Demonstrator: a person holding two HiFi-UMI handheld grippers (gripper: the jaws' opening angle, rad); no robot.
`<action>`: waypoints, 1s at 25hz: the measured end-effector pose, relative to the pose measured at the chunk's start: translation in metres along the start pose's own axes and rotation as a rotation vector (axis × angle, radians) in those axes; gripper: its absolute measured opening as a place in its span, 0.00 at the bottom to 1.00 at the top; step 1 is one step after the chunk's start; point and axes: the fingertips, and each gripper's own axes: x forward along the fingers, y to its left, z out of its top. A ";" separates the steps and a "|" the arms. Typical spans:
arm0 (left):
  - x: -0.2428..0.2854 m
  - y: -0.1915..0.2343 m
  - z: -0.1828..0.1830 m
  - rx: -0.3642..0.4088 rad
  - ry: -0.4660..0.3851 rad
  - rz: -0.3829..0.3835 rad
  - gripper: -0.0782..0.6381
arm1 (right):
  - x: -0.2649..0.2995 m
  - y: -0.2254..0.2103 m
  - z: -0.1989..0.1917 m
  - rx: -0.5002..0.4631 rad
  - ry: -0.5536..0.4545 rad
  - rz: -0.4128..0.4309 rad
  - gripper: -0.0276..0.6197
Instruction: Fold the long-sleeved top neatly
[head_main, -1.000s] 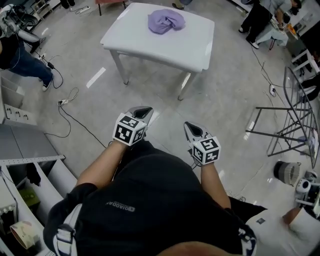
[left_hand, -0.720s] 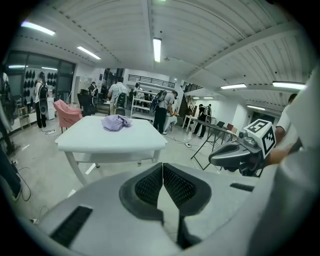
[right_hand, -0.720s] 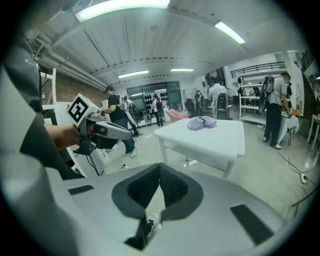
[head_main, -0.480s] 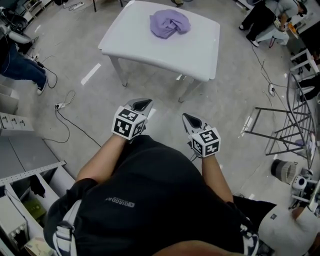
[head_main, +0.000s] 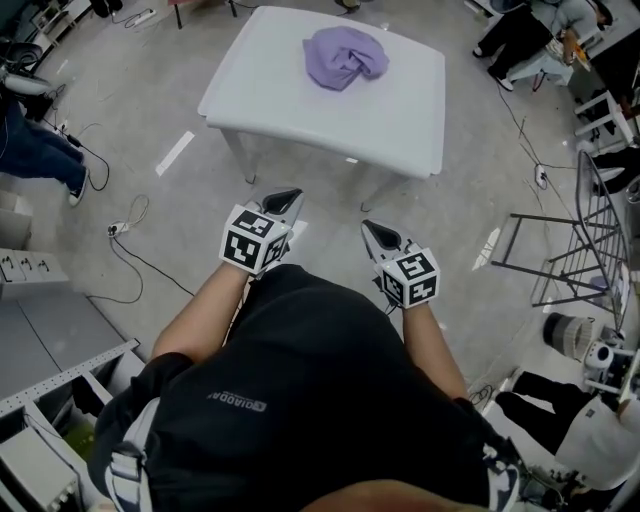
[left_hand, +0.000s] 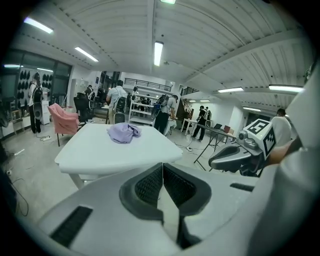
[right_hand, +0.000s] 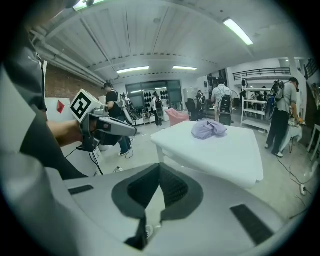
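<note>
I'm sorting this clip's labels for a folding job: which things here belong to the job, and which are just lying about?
Belongs to the job:
- crumpled purple top
- white table it lies on
- left gripper and right gripper, both shut and empty

Just lying about:
- power strip and cable on the floor
- metal rack
- pink chair

Grey floor (head_main: 480, 150), white table (head_main: 300, 95) (cables (head_main: 155, 265) trail nearby), perhaps shelving (left_hand: 142, 107) behind.

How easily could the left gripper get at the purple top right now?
Probably not yet. The left gripper, shut, is short of the table, and the purple top lies near its far edge. Nothing blocks the way; the person likely needs to step closer.
</note>
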 end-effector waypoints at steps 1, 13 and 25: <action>-0.001 0.007 0.002 -0.001 -0.003 0.002 0.12 | 0.006 0.000 0.004 -0.003 0.001 0.000 0.05; -0.005 0.061 -0.019 -0.050 0.042 0.017 0.12 | 0.062 0.013 0.028 -0.028 0.034 0.041 0.05; 0.060 0.088 0.001 -0.029 0.100 0.029 0.12 | 0.112 -0.055 0.049 0.024 0.018 0.073 0.05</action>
